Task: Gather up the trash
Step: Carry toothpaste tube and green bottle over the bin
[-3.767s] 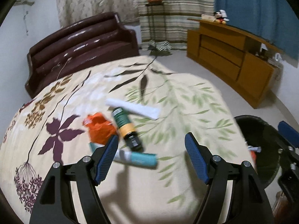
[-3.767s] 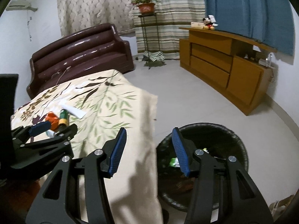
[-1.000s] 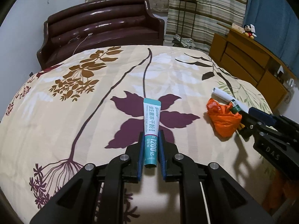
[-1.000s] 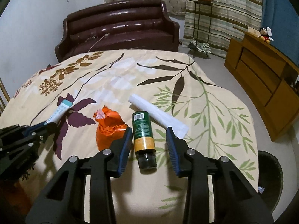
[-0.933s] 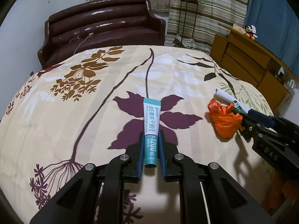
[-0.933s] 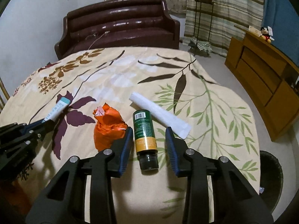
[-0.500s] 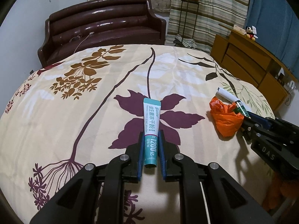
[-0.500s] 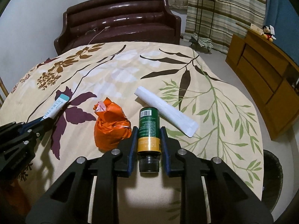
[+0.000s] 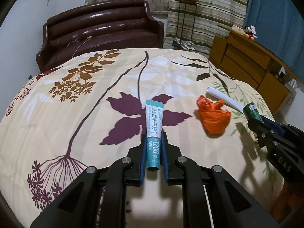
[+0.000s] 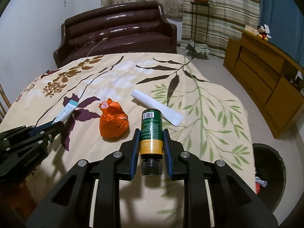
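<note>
My right gripper (image 10: 151, 148) has just clamped on the green bottle (image 10: 151, 131), which a second ago lay loose between its jaws; my left gripper (image 9: 153, 155) stays clamped on the teal tube (image 9: 153, 131). Both pieces are ready for the black bin (image 10: 273, 171) at four o'clock. The orange bag (image 10: 113, 122) and white roll (image 10: 157, 107) remain on the floral bed (image 10: 209, 114); a brown sofa (image 10: 117, 32) stands at twelve.
</note>
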The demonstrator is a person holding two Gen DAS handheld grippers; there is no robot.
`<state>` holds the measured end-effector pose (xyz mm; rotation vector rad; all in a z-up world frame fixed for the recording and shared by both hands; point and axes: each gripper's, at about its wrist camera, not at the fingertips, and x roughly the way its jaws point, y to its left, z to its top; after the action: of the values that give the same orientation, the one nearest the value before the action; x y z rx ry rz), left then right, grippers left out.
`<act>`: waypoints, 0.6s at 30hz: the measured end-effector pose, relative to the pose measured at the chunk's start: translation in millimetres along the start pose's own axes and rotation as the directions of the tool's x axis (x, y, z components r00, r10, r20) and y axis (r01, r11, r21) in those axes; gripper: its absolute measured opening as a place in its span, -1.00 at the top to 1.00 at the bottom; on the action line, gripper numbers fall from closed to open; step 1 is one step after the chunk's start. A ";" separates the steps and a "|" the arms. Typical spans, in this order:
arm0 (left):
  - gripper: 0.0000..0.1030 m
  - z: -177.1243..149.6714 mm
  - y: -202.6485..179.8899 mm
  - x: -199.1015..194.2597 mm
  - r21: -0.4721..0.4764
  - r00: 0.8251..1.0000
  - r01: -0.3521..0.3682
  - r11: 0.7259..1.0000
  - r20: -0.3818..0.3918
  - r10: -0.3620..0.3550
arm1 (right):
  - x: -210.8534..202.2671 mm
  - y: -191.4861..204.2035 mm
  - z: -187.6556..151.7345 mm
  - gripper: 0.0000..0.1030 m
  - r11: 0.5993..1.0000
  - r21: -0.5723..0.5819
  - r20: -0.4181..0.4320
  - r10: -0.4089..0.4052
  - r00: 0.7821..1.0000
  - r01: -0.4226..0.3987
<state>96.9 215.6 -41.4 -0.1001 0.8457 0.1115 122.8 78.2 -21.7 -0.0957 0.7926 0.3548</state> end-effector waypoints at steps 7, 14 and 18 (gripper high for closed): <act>0.70 -6.3 -19.9 -12.5 0.022 1.000 0.020 1.000 0.016 -0.021 | -22.0 -11.7 -15.5 0.55 1.000 0.028 0.020 -0.015 1.000 0.014; 0.70 -14.0 -43.7 -25.3 0.057 0.998 0.046 0.997 0.029 -0.048 | -50.3 -33.4 -28.4 0.55 0.996 0.068 0.060 -0.055 0.997 0.051; 0.70 -15.8 -62.5 -34.5 0.083 0.996 0.068 0.994 0.047 -0.073 | -67.2 -52.3 -35.8 0.55 0.992 0.097 0.080 -0.088 0.993 0.080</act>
<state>71.2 149.6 -23.2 -0.0505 0.7945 0.0132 73.2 3.0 -1.5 -0.0253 0.7184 0.2400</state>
